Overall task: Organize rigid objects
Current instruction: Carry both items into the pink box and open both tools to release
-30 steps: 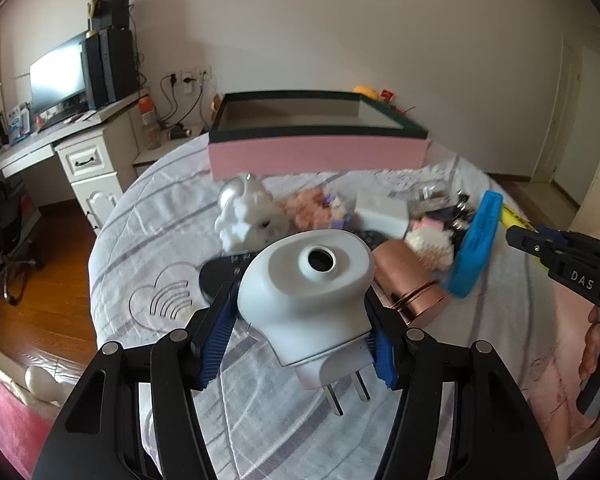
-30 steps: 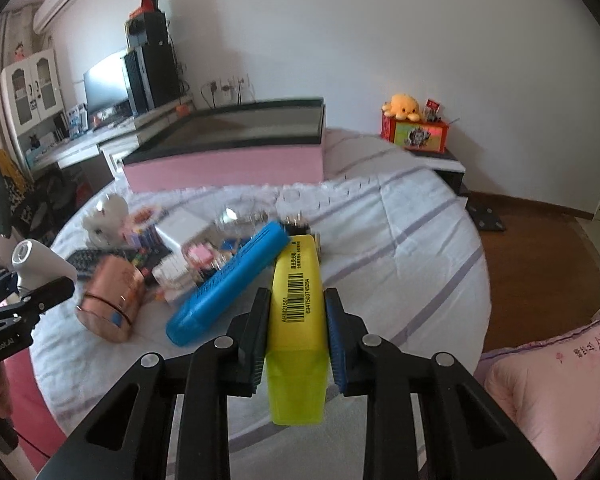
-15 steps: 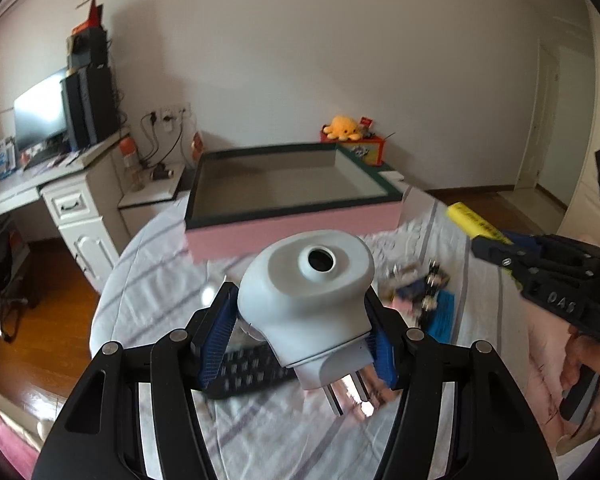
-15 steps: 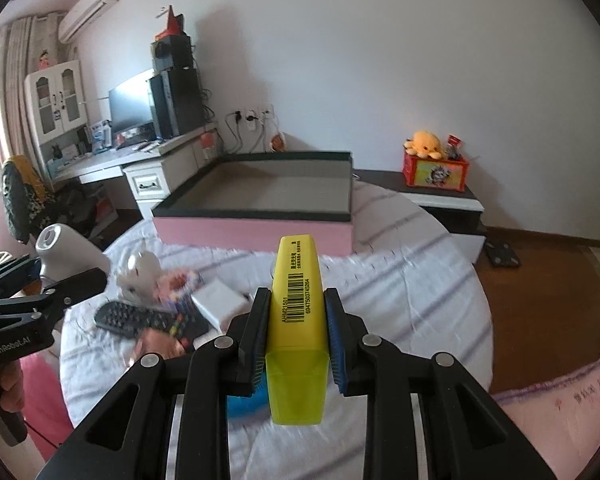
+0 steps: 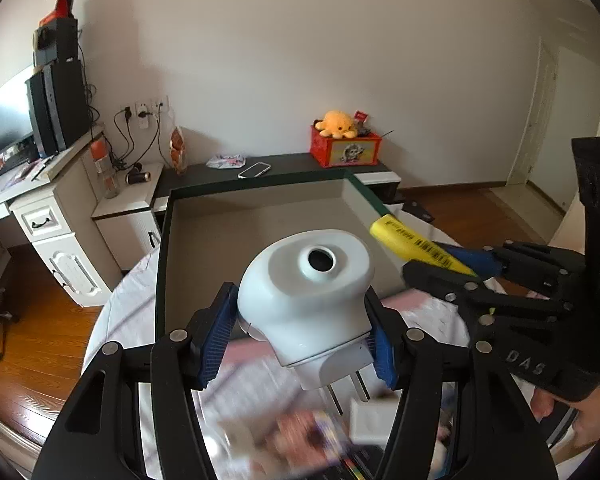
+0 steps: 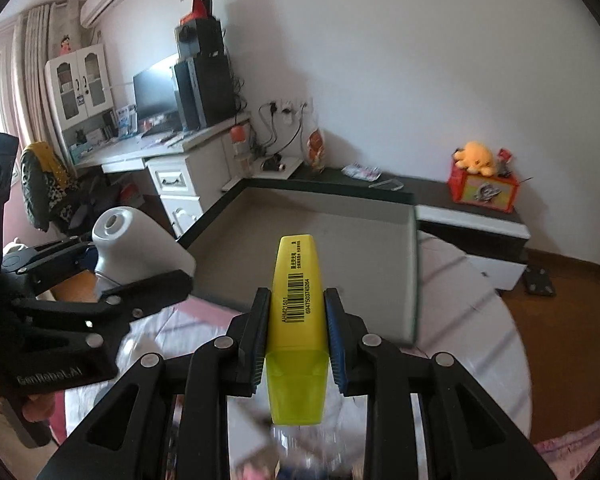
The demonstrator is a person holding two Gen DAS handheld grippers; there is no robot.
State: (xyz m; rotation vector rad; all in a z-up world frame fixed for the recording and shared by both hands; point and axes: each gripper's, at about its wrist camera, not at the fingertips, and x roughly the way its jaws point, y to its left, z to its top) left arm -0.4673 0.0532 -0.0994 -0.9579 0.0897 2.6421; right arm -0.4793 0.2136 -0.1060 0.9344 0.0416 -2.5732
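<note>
My left gripper (image 5: 300,344) is shut on a white plug-in device (image 5: 306,280) with two metal prongs, held above the near edge of the open box (image 5: 228,232). The box has pink sides, a dark green rim and a bare grey floor. My right gripper (image 6: 296,336) is shut on a yellow highlighter (image 6: 298,304), held over the box (image 6: 340,232) near its near edge. The highlighter (image 5: 416,246) and right gripper show at the right in the left wrist view. The white device (image 6: 140,244) shows at the left in the right wrist view.
Blurred small items (image 5: 320,432) lie on the striped bedspread below the grippers. A white desk (image 5: 40,216) with a monitor stands at left. A low dark shelf (image 6: 460,208) with a red box and an orange plush toy (image 6: 476,156) lies behind the box.
Both grippers have risen and moved forward from the pile of items to the box, each still holding its object. The box floor now fills the middle of both views.
</note>
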